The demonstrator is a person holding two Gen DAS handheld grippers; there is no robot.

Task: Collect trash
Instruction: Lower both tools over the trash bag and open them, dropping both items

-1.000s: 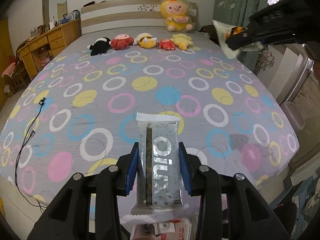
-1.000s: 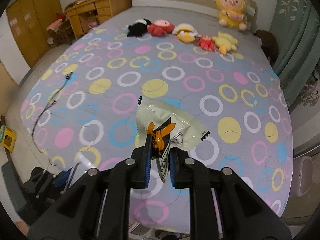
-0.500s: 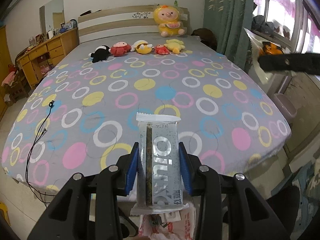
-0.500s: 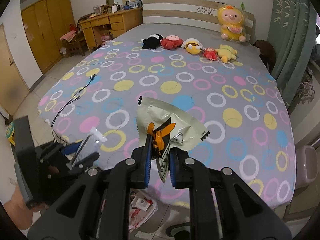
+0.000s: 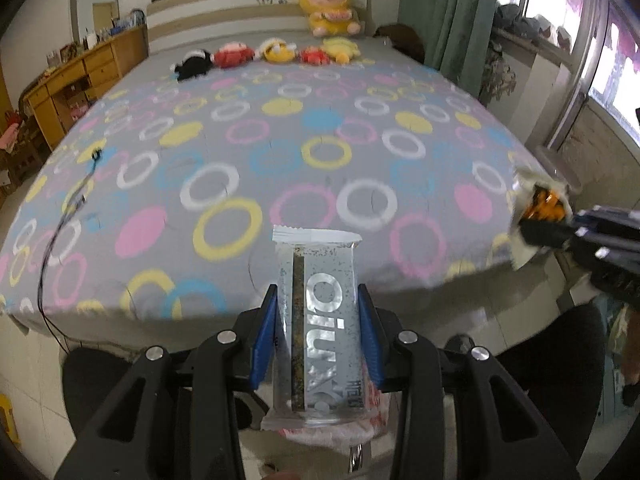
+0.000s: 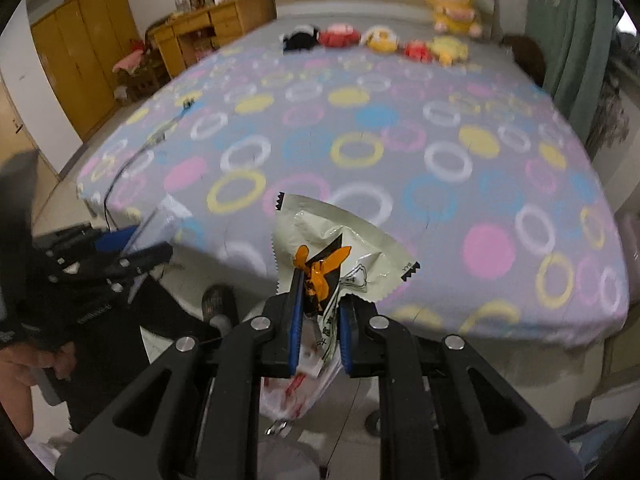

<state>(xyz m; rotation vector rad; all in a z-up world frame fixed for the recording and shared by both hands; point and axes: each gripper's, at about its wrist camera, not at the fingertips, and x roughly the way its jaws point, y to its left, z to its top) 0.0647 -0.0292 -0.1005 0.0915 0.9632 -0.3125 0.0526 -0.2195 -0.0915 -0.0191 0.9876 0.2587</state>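
Note:
My left gripper [image 5: 318, 308] is shut on a clear silver snack wrapper [image 5: 318, 332] with white lettering, held upright off the foot of the bed. My right gripper [image 6: 318, 300] is shut on a crumpled pale green wrapper [image 6: 340, 240] with an orange and black print. A white and red plastic bag [image 6: 298, 392] lies on the floor below both grippers; it also shows in the left wrist view [image 5: 332, 432]. The right gripper with its wrapper shows at the right of the left wrist view [image 5: 540, 216]. The left gripper shows at the left of the right wrist view [image 6: 132, 248].
The bed [image 5: 280, 148] with a circle-print sheet fills the view ahead. Several plush toys [image 5: 276, 50] line the headboard. A black cable [image 5: 60, 216] trails off the bed's left side. A wooden dresser [image 5: 80, 76] stands left, green curtains [image 5: 444, 16] right.
Both grippers have pulled back off the bed and lowered past its foot edge, each still holding its wrapper. The right gripper has dropped lower in the left wrist view.

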